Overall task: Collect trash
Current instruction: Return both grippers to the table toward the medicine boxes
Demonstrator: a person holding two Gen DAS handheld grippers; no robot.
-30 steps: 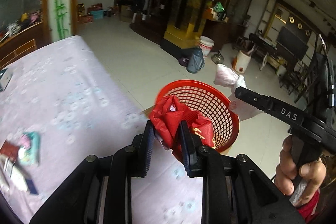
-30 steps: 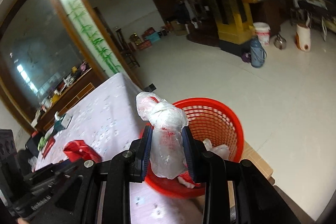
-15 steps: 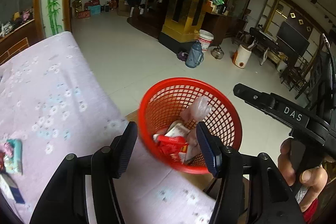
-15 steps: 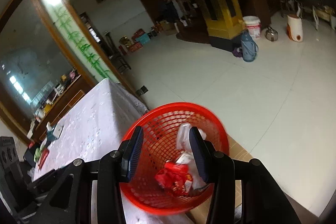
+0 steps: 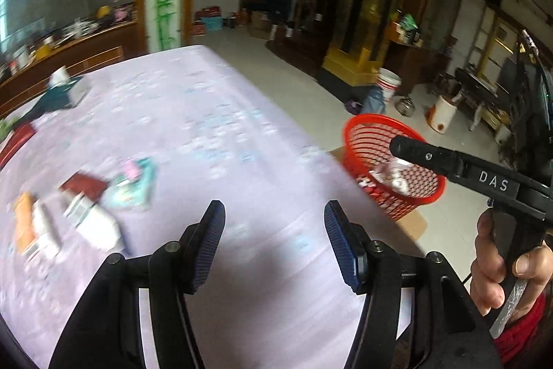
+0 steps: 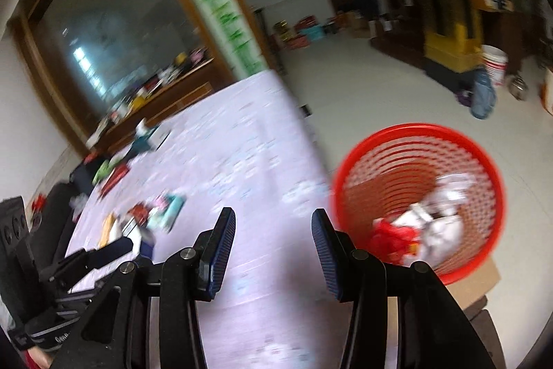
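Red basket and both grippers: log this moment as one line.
left gripper: open, empty | right gripper: open, empty | red basket: holds dropped trash | more litter on table

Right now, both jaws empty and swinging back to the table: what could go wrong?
1. The basket sits off the table edge on cardboard; a swinging gripper could likely knock it.
2. Both views are motion-blurred, so aiming at the wrappers may be off.
3. The left gripper and right gripper head to one cluster and might collide.
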